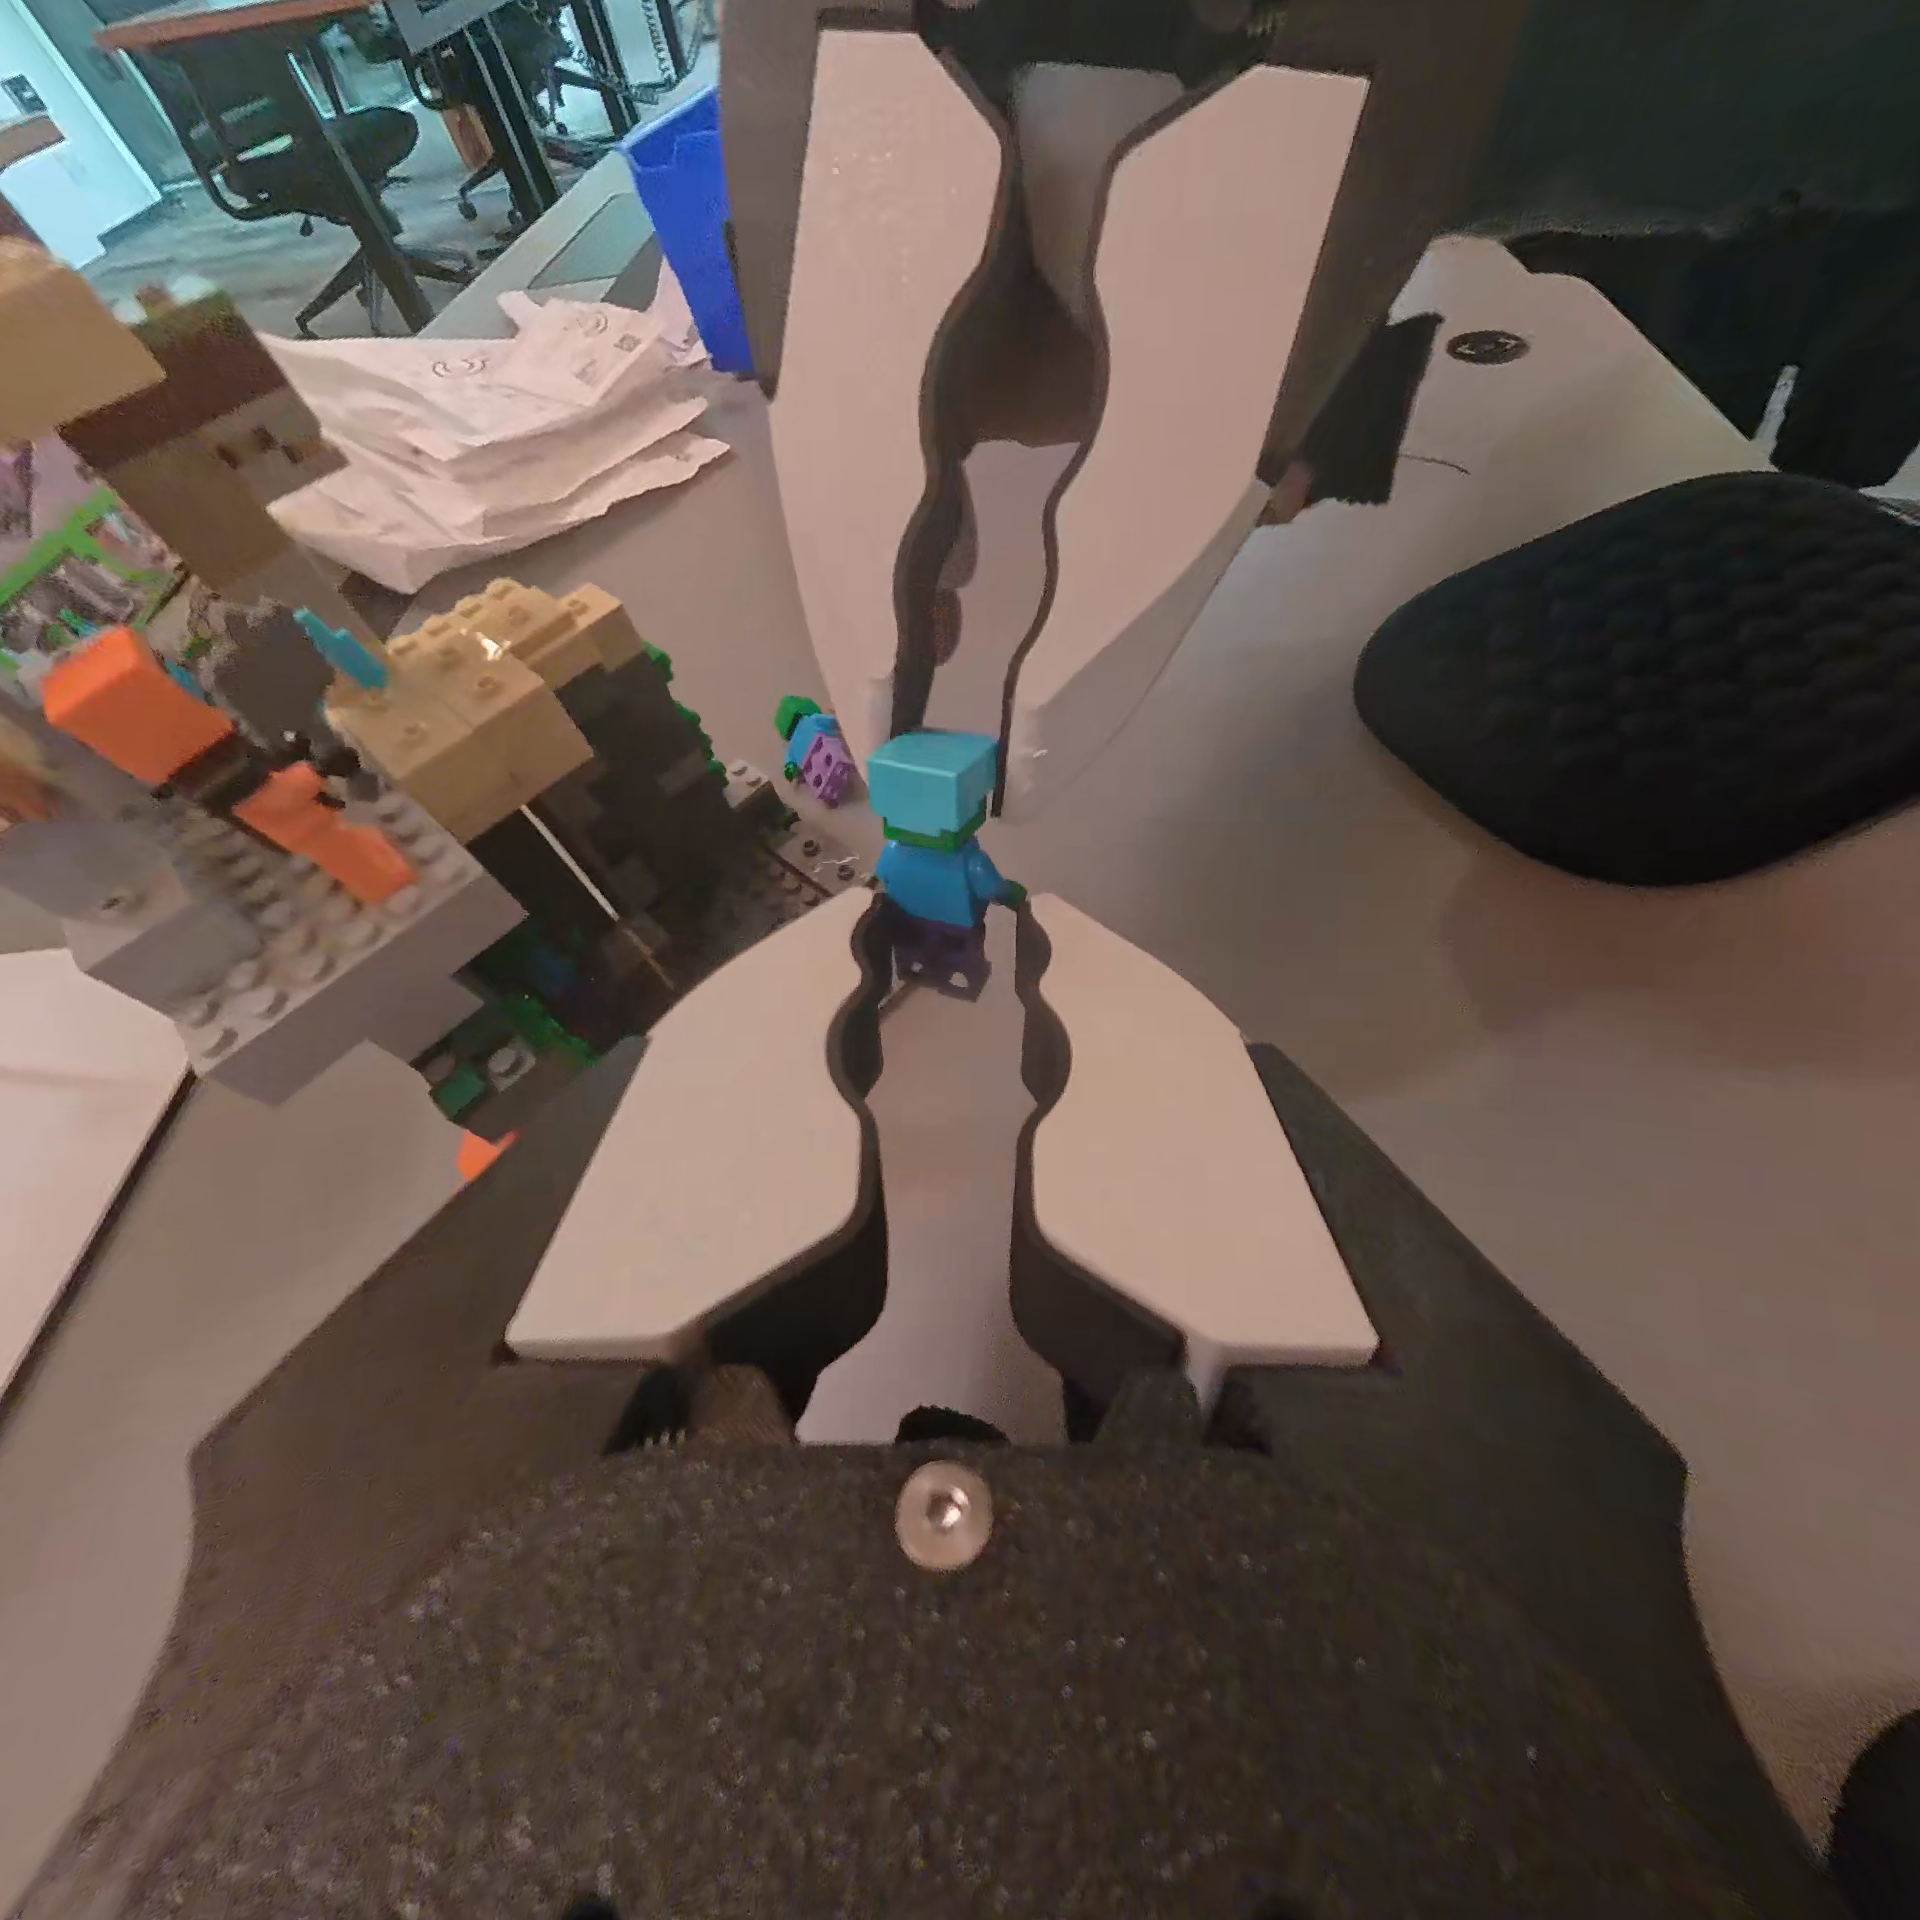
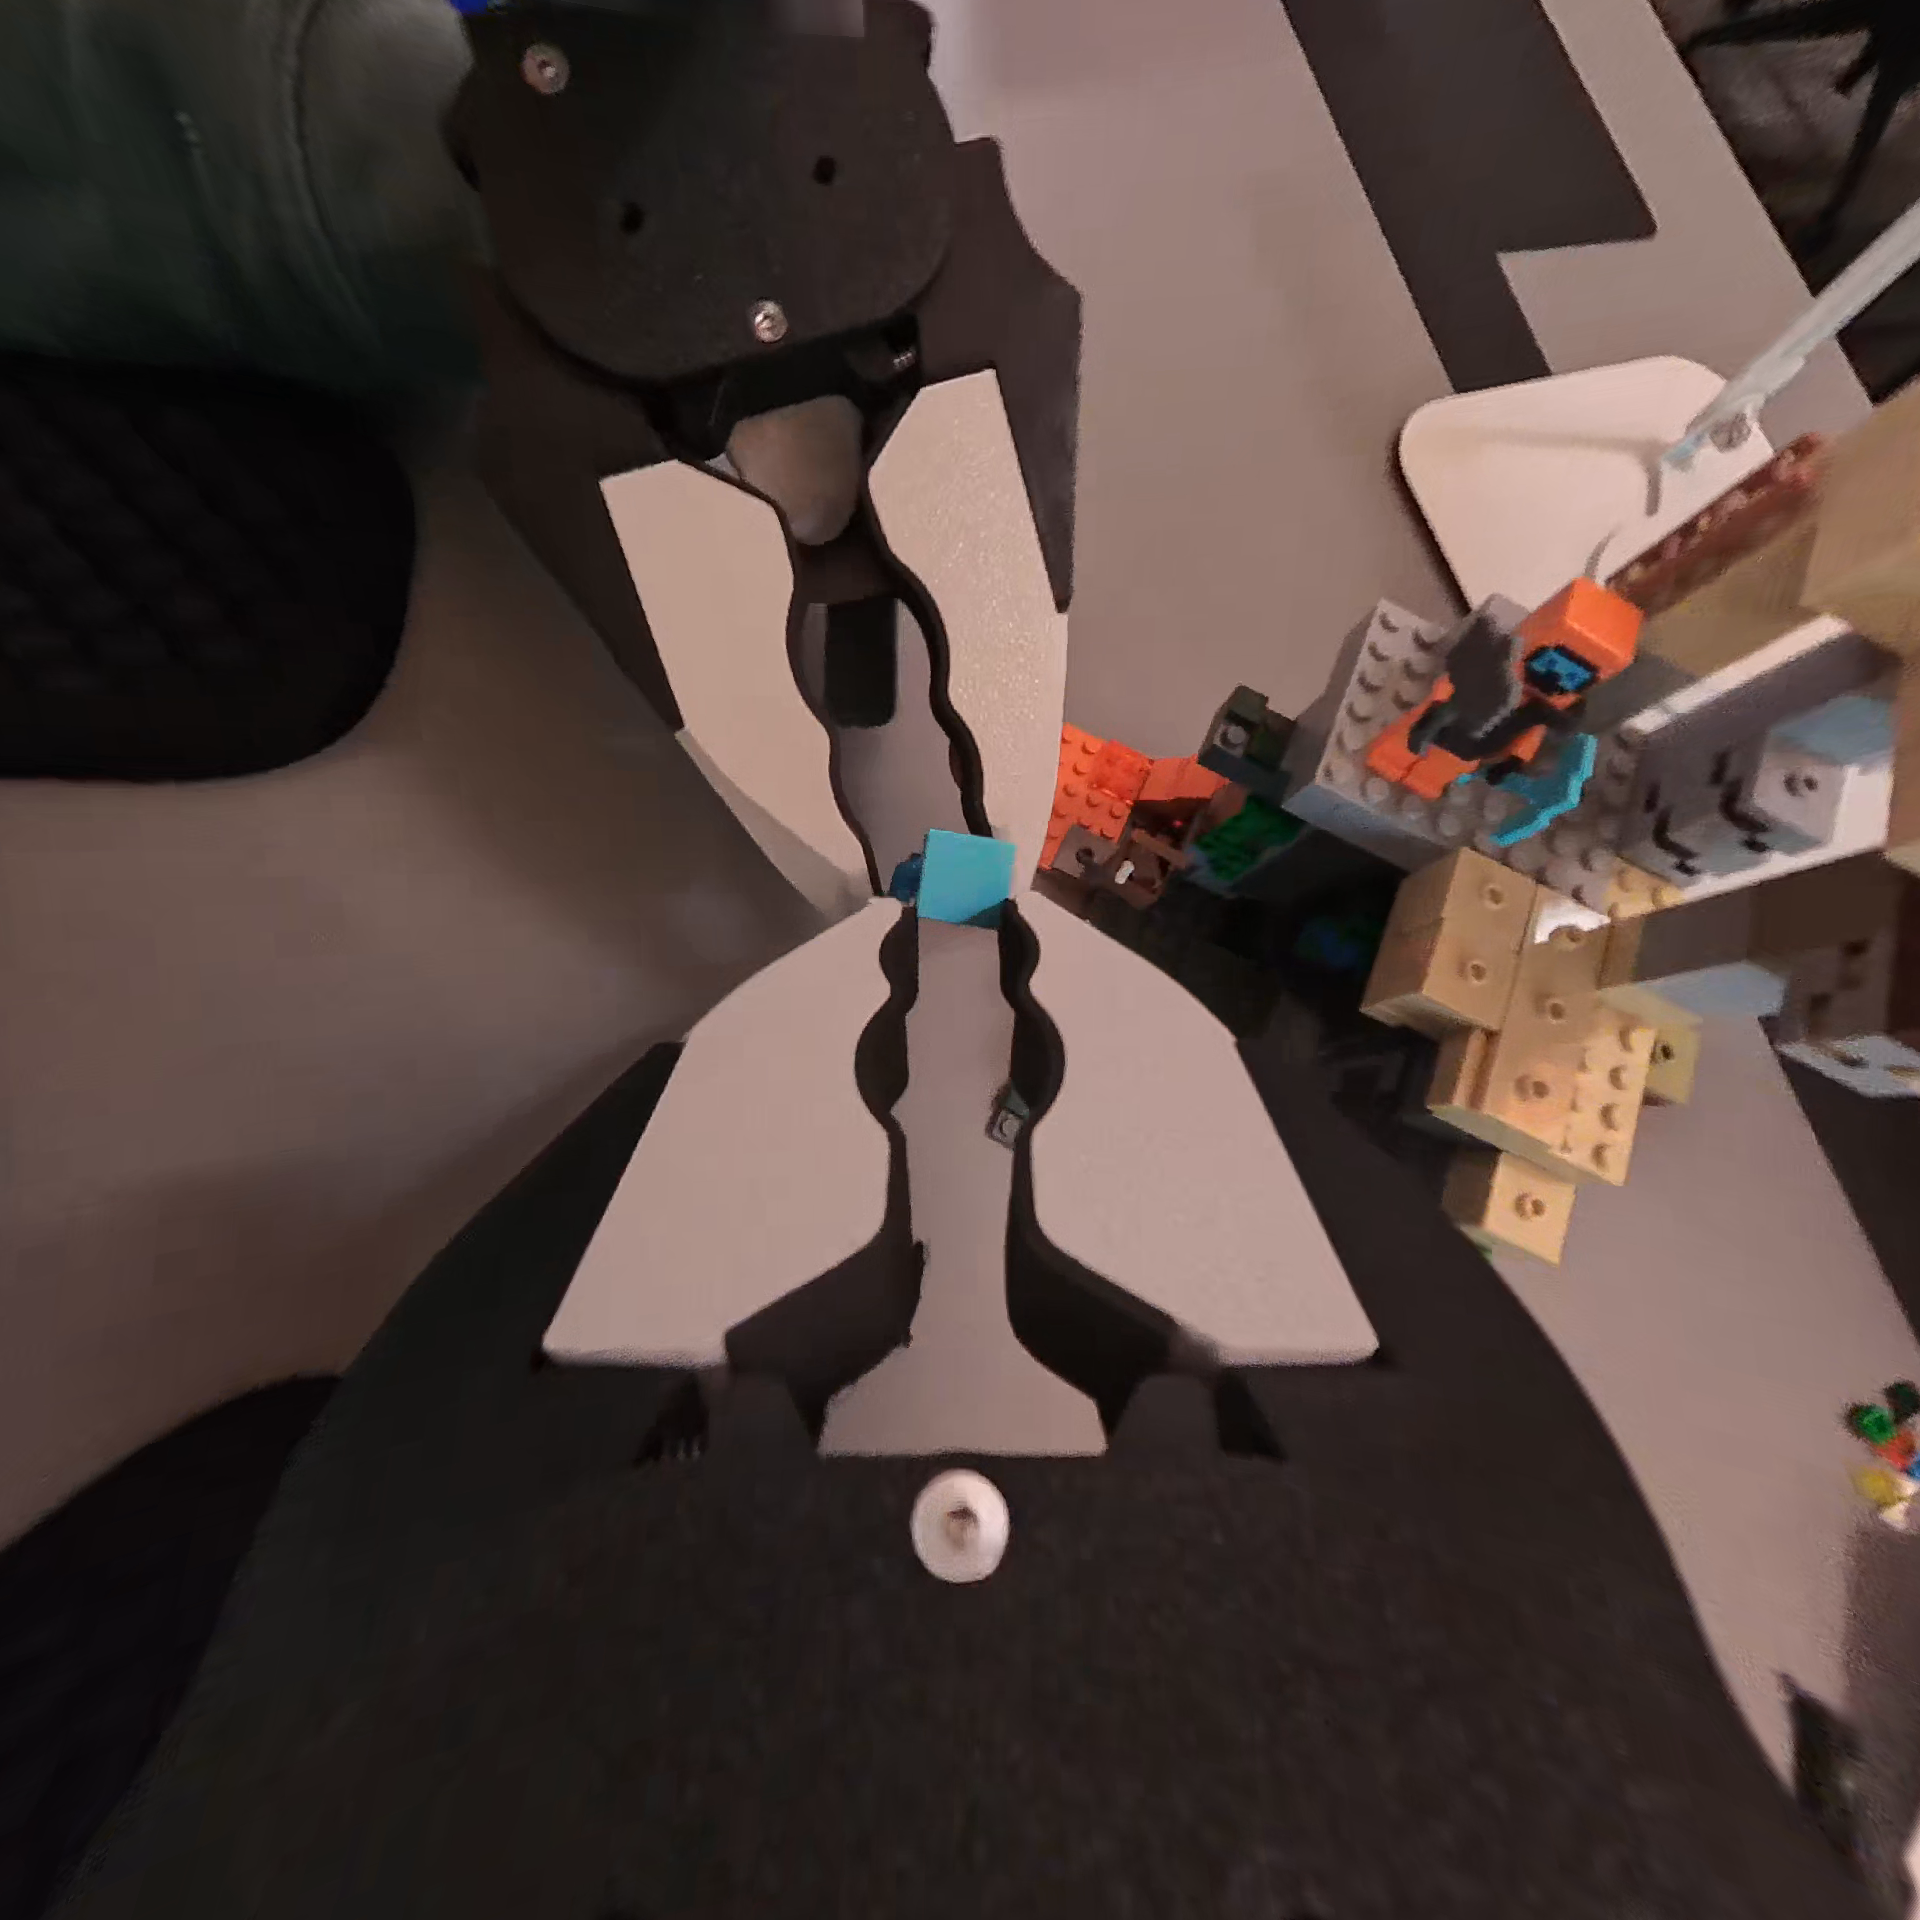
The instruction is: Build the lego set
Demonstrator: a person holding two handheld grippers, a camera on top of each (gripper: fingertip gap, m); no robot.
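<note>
A minifigure with a light blue block head, blue torso and purple legs is held in the air between both grippers. My left gripper is shut on its legs and lower body. My right gripper comes from above and closes on the blue head. In the right wrist view the blue head sits between my right gripper's tips, with the left gripper opposite. The big lego build of tan, grey and dark bricks stands to the left; it also shows in the right wrist view.
An orange figure stands on the build's grey plate. A small green and purple figure lies behind. Paper bags, a blue bin, a black cushion, a white tray and loose small pieces are around. Less than 4 cm separates the two grippers' tips.
</note>
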